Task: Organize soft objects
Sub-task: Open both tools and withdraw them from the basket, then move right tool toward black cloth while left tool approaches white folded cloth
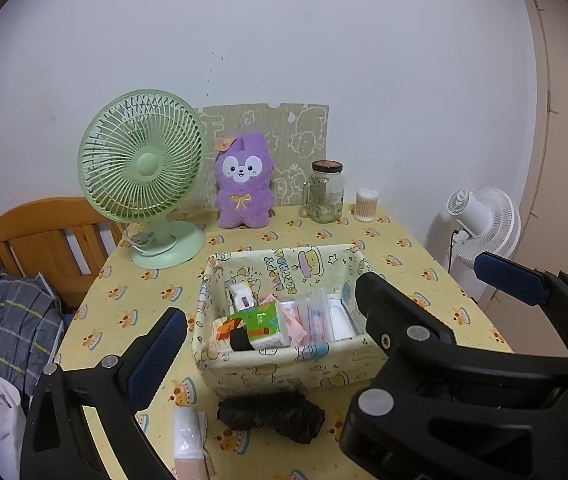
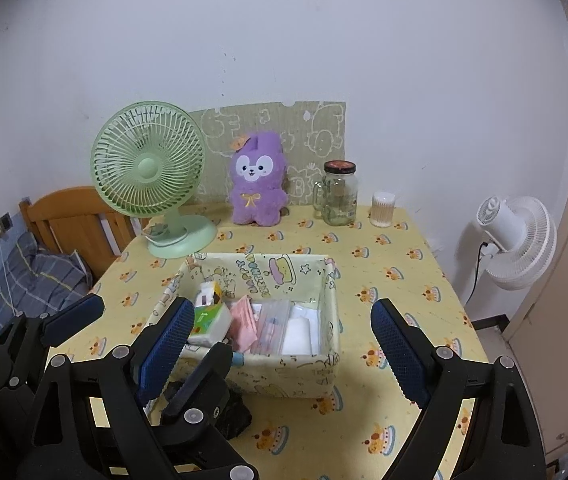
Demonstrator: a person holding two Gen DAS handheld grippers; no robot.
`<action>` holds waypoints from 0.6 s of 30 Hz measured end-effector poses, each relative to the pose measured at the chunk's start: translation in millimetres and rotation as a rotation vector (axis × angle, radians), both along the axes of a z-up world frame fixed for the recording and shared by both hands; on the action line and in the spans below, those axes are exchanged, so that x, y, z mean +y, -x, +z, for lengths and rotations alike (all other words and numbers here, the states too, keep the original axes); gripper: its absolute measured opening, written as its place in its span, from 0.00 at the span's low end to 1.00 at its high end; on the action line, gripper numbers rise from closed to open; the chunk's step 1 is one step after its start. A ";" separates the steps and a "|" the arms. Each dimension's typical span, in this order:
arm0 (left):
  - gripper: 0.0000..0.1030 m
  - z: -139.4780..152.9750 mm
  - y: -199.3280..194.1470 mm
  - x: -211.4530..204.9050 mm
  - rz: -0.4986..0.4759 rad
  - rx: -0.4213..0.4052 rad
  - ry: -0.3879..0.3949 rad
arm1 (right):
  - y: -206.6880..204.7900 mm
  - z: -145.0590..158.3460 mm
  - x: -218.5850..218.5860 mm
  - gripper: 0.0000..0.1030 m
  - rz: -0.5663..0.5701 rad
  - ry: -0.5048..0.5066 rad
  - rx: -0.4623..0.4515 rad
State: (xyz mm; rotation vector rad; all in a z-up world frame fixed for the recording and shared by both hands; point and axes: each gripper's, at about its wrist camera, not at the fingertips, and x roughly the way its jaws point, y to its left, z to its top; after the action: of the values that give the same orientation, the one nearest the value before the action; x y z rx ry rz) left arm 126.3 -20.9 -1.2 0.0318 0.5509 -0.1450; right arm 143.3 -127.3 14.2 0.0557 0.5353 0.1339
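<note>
A fabric basket (image 1: 284, 364) (image 2: 284, 372) with cartoon prints sits mid-table and holds a green tissue pack (image 1: 264, 324) (image 2: 210, 322), pink packets (image 2: 244, 320) and clear bags. A crumpled black soft item (image 1: 272, 414) (image 2: 236, 416) lies in front of the basket. A white and pink pack (image 1: 188, 440) lies at the near left. My left gripper (image 1: 268, 312) is open and empty, just in front of the basket. My right gripper (image 2: 284, 336) is open and empty, to its right. A purple plush (image 1: 244, 180) (image 2: 258, 178) stands at the back.
A green desk fan (image 1: 144, 168) (image 2: 150, 168) stands back left. A glass jar (image 1: 326, 192) (image 2: 340, 194) and a cotton swab tub (image 1: 366, 205) (image 2: 383, 209) stand back right. A white floor fan (image 2: 518, 240) is right of the table, a wooden bed frame (image 1: 44, 240) left.
</note>
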 end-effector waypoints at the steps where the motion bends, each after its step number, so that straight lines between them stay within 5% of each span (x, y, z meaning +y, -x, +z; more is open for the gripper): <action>1: 0.99 0.6 2.2 0.7 0.000 -0.004 0.000 | 2.7 0.6 0.5 0.89 0.001 -0.001 -0.003; 18: 0.99 -9.9 30.2 7.4 0.025 -0.012 -0.004 | 34.7 -6.9 8.6 0.90 0.010 0.009 -0.022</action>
State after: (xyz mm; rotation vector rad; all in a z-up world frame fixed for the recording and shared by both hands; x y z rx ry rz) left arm 96.1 -13.5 -11.1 0.0293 0.5389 -0.1198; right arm 108.6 -118.8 7.3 0.0429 0.5142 0.1416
